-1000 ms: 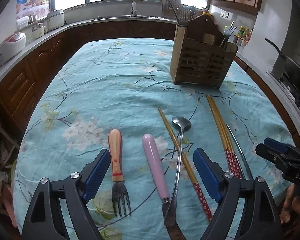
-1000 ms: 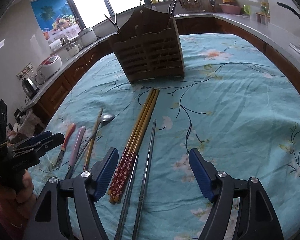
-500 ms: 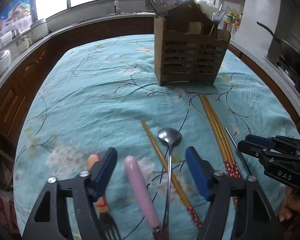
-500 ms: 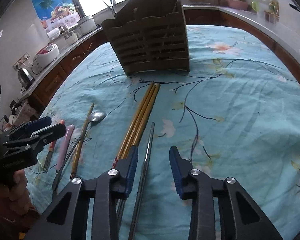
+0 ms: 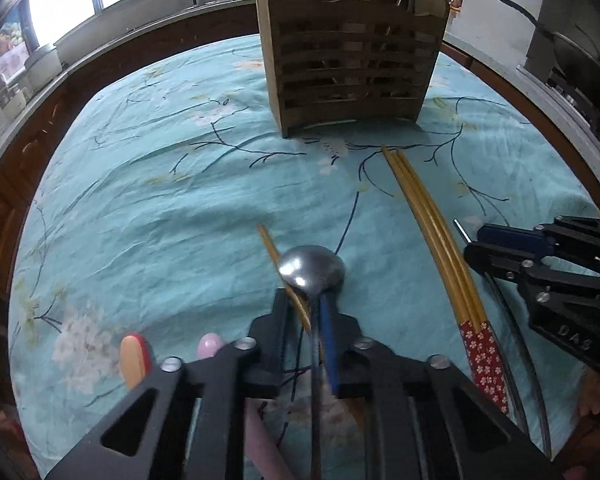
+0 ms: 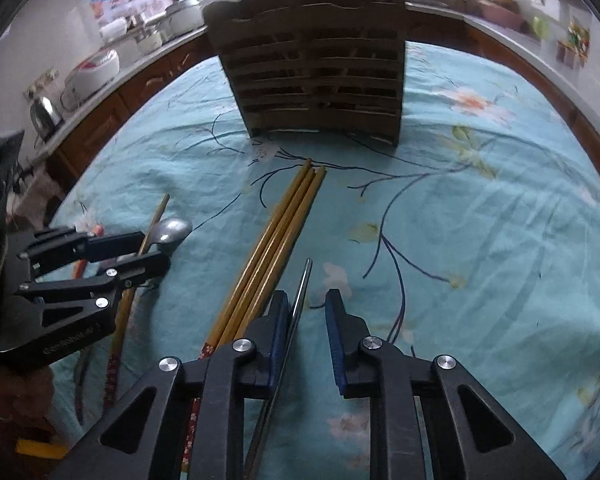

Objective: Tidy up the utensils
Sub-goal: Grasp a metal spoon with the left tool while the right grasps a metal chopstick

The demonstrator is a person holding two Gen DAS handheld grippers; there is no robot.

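Kitchen counters with brown cabinets ring a table under a turquoise floral tablecloth (image 5: 148, 184), and a slatted wooden utensil holder (image 5: 350, 64) stands on its far side, with a dark fork head showing above its rim. Nearer the cameras than the holder, a bundle of yellow chopsticks (image 5: 428, 220) with red flowered ends lies on the cloth, its tips pointing at the holder's base. Left of that bundle, the left gripper (image 5: 306, 312) has its fingers drawn almost together around the handle of a steel spoon (image 5: 312, 270), whose bowl juts out just past the fingertips; a single yellow chopstick (image 5: 269, 244) runs under the same fingers, touching the spoon. Farther left of the holder's line, an orange-handled utensil (image 5: 134, 356) and a pink-handled utensil (image 5: 210, 345) lie side by side. Right of the yellow bundle, the right gripper (image 6: 307, 308) is partly open, with a thin metal chopstick (image 6: 302, 292) lying against its left finger and a gap before the other finger.
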